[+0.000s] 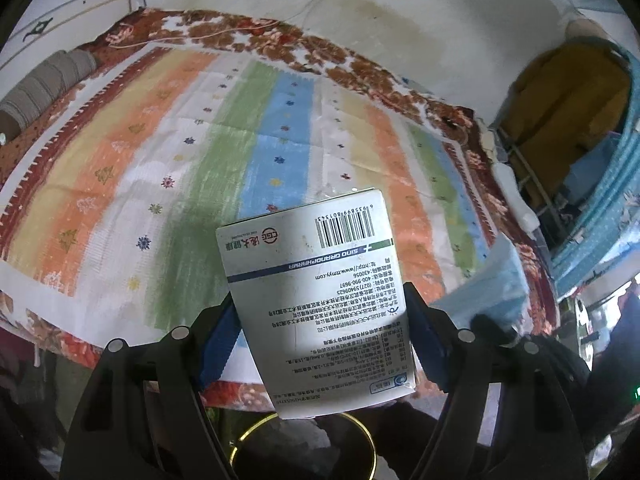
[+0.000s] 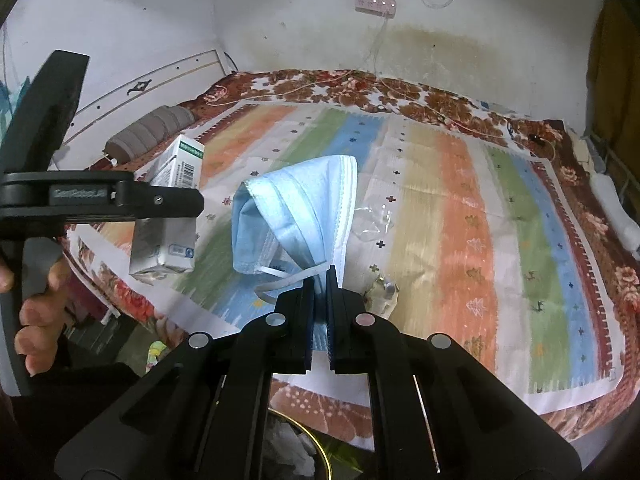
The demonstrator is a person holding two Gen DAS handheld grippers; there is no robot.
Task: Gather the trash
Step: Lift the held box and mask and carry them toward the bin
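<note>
the left hand-held gripper (image 1: 320, 312) pinched a white printed cardboard medicine box (image 1: 316, 288) above the striped bed cover (image 1: 140, 160) — the right hand-held gripper (image 2: 320, 276), pressed together, pinched a crumpled pale-blue face mask (image 2: 296, 216) beside it.

I'm looking at a bed (image 2: 592, 216) set against a stained white wall, under a brown floral blanket (image 2: 328, 396). On top of that lies a striped cloth (image 2: 452, 208) with orange, green, blue and cream bands and small tree and snowflake prints. On the cloth: a clear plastic wrapper (image 2: 376, 220) near the middle, and a small crumpled wrapper (image 2: 382, 292) close to the near edge. At the far left end a grey ribbed bolster pillow (image 2: 148, 132) rests by the headboard. A thin pale cable (image 2: 436, 120) trails across the blanket's far edge.
</note>
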